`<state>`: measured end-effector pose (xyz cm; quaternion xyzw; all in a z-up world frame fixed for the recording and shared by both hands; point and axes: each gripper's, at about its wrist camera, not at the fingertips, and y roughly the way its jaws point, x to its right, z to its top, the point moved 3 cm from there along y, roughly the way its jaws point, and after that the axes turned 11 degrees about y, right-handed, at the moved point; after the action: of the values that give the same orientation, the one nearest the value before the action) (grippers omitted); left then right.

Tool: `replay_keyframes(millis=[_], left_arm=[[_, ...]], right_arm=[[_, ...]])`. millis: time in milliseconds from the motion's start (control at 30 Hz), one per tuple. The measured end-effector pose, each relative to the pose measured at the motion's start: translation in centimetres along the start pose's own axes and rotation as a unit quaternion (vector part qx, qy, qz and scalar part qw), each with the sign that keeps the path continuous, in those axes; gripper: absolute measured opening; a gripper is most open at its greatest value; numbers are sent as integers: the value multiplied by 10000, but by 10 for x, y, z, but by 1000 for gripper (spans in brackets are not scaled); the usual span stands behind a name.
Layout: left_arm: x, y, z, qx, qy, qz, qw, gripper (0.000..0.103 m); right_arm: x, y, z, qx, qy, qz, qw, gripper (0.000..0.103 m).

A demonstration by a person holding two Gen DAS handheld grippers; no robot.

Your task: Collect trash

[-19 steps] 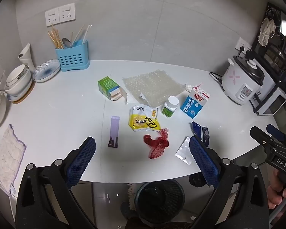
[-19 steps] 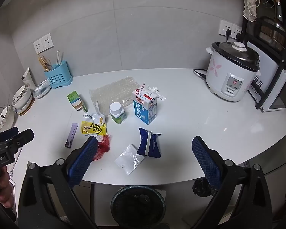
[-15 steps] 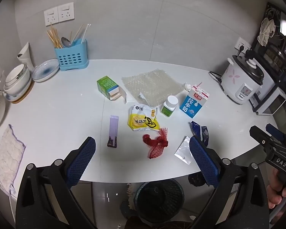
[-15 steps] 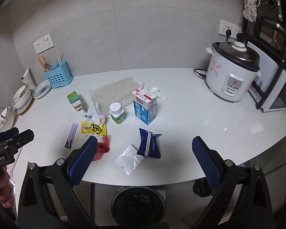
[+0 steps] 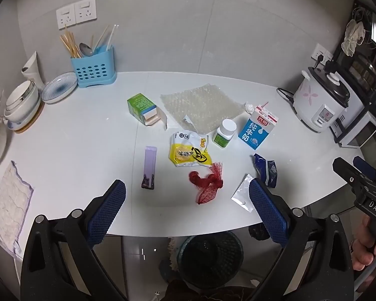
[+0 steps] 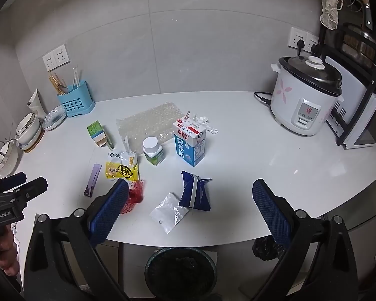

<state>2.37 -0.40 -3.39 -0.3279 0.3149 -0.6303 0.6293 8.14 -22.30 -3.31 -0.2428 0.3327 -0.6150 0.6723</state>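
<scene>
Trash lies on the white counter (image 5: 75, 150): a red net bag (image 5: 208, 183), a yellow snack wrapper (image 5: 189, 151), a purple stick packet (image 5: 149, 166), a clear plastic bag (image 5: 242, 195), a crumpled blue wrapper (image 6: 195, 192), a milk carton (image 5: 258, 131), a white pill bottle (image 5: 224, 133), a green box (image 5: 141, 109) and bubble wrap (image 5: 203, 107). A dark mesh bin (image 6: 180, 271) stands on the floor below the front edge. My left gripper (image 5: 186, 213) and right gripper (image 6: 188, 213) are both open and empty, held in front of the counter edge.
A rice cooker (image 6: 308, 100) and a microwave (image 6: 368, 123) stand at the right. A blue utensil holder (image 5: 92, 67), a plate (image 5: 59, 90) and stacked bowls (image 5: 22, 104) stand at the back left. A cloth (image 5: 8, 203) lies at the front left.
The left wrist view has shifted slightly, so the objects sit a little further up and left. The right gripper has not visibly moved. Nothing was picked up.
</scene>
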Motion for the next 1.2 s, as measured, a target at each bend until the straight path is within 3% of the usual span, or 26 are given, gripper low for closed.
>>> replay_keyframes(millis=[1200], left_arm=[[-2,-2,1,5,-116,45,9999,97]], right_arm=[[-2,1,3,32,-176,170,9997,95]])
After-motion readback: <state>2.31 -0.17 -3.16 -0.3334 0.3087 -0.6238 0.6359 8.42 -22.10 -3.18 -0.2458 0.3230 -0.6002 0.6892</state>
